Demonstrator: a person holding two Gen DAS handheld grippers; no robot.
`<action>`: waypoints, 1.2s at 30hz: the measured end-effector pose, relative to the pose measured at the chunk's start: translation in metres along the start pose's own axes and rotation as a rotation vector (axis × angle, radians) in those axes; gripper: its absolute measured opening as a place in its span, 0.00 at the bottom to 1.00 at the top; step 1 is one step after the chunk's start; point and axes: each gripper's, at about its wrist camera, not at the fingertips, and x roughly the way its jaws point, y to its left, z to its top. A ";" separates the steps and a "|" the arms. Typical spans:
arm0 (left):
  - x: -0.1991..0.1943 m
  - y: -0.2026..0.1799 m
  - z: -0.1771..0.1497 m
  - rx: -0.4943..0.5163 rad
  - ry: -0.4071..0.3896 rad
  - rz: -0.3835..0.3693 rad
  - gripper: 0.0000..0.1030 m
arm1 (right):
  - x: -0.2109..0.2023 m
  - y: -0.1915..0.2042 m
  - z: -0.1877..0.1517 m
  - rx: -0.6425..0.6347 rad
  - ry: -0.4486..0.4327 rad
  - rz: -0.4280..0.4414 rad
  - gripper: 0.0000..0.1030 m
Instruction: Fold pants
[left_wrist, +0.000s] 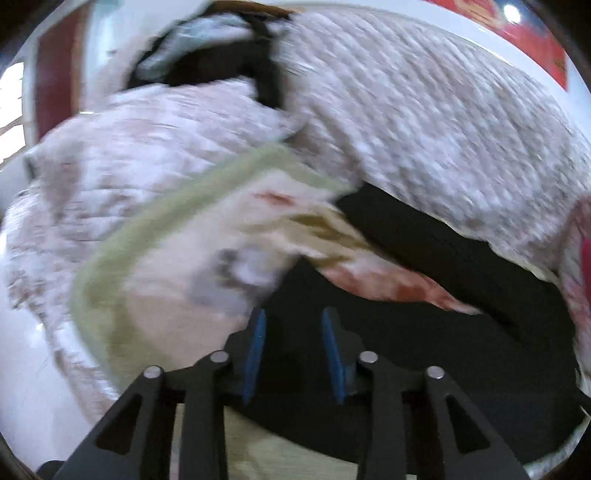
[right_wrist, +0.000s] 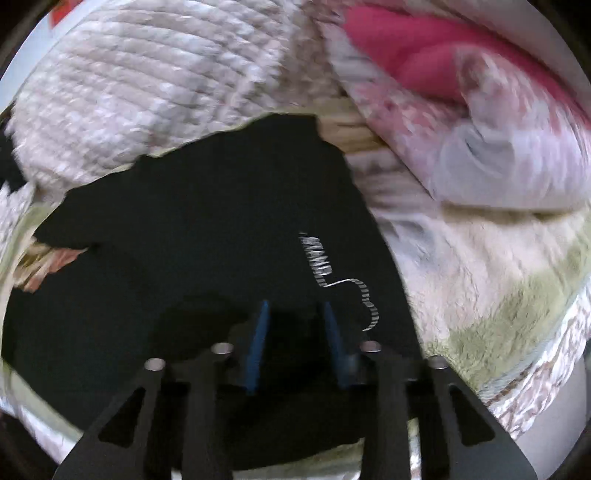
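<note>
Black, soft and matte, the pair of black fabric pants (right_wrist: 207, 229) lies on a bed, spread over a cream quilted bedspread with a ribbed weave (right_wrist: 122, 85). In the right wrist view the garment fills the centre, from about 9 o'clock round to 3 o'clock, and a thin white coiled drawstring (right_wrist: 332, 273) rests on it just past the tips. The right tongs (right_wrist: 295, 314) stand partly spread above the cloth, their blue pads clear of it, pinching nothing. The left tongs (left_wrist: 293, 319) are likewise parted and empty over the black cloth; at 10 o'clock a pale blanket with a sage-green border (left_wrist: 177, 192) bunches in loose folds. Motion blur smears both views.

The step in hand looks like taking hold of an edge. To do it well, each pair should nip only one clean hem or the waistband, not the bedding beneath, then lift evenly so the limp cloth folds flat without dragging the drawstring.
</note>
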 end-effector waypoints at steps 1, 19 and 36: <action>0.004 -0.008 -0.001 0.023 0.027 -0.019 0.34 | -0.005 0.001 0.002 0.001 -0.024 -0.004 0.25; 0.055 -0.127 -0.005 0.337 0.143 -0.163 0.41 | 0.030 0.108 0.029 -0.299 0.020 0.180 0.30; 0.087 -0.062 0.009 0.167 0.123 0.109 0.41 | 0.045 0.059 0.039 -0.092 -0.034 0.125 0.45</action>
